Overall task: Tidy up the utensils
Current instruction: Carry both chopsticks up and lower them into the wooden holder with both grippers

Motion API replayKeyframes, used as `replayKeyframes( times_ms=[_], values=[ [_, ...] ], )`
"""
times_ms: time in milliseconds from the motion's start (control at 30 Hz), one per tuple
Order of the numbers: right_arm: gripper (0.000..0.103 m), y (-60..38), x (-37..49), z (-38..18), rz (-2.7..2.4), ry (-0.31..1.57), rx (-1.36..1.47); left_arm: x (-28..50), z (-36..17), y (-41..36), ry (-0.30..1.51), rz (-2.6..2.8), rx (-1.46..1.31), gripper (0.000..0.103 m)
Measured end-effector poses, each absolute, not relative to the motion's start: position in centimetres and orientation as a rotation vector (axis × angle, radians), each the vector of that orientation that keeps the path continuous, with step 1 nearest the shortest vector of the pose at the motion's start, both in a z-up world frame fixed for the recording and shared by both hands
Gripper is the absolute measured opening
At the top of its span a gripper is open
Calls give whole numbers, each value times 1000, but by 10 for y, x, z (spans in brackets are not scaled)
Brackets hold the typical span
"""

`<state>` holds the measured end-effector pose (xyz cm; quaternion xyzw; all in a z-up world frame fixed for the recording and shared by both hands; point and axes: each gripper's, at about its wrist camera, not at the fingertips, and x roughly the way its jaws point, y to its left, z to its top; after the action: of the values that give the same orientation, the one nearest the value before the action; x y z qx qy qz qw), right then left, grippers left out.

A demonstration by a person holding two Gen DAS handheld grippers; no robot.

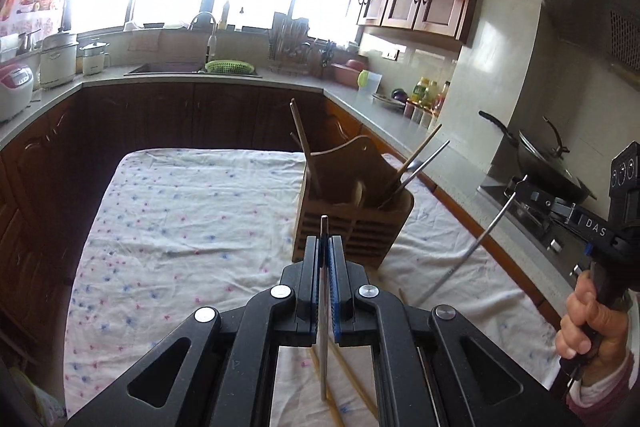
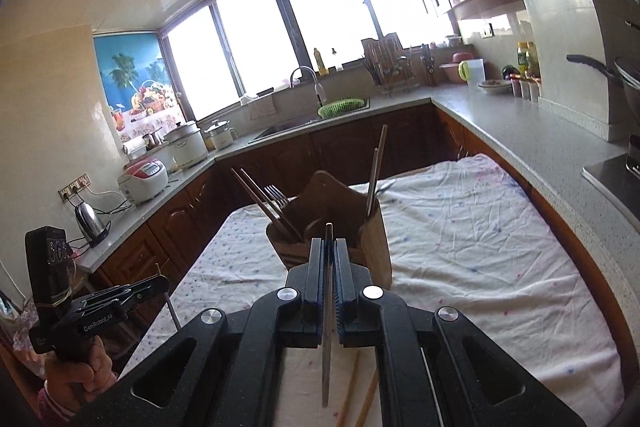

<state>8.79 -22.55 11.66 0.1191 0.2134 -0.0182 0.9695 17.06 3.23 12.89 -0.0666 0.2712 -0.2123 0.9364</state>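
Left wrist: hand-held gripper (image 1: 325,247) tilted dwn.

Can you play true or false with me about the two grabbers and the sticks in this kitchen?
1. The left gripper is shut on a metal chopstick. True.
2. The right gripper is open and empty. False: it is shut on a metal chopstick.
3. The wooden holder stands on the flowery cloth. True.
4. The holder is empty. False: chopsticks and a fork stick out of it.
5. Wooden chopsticks lie on the cloth. True.
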Motion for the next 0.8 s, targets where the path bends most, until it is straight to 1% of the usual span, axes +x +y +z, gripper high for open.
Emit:
replayKeyframes(
  times_ms=[300, 500, 800],
  values=[
    [4, -225, 102, 129, -34, 402, 223, 169, 142, 35, 500, -421, -142, 3],
    [4, -226, 108, 138, -35, 380, 219, 186, 154, 31, 456, -426, -149, 3],
    [4, -234, 129, 172, -59, 299, 195, 217, 190, 20, 326, -429, -173, 3]
  ],
)
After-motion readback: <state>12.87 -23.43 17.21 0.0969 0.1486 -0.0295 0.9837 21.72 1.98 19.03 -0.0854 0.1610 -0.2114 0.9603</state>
